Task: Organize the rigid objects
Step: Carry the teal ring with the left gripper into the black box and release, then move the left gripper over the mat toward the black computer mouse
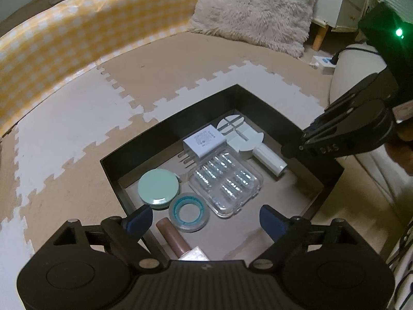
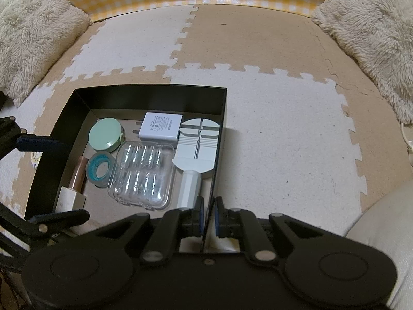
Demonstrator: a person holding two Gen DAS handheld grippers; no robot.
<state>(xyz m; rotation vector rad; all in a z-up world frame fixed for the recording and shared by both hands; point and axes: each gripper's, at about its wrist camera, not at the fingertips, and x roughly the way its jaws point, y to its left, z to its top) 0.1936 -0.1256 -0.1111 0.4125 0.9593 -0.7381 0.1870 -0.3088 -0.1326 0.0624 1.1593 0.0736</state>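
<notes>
Black, thin-walled box [image 2: 144,95] holds six items; right gripper [image 2: 208,214] fingers pinch its wall; left gripper [image 1: 206,222] fingers spread.

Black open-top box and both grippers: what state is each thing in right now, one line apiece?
Black open-top box: upright on the foam mat, its wall pinched by the right gripper.
Round mint-green lidded tin: closed, flat in the box.
Clear plastic battery case: closed, lying flat.
White plug adapter: on its side, prongs bare.
Left gripper: open, empty.
Right gripper: shut on the wall.

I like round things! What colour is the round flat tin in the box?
The round flat tin is pale mint green, clearest in the right wrist view.
</notes>
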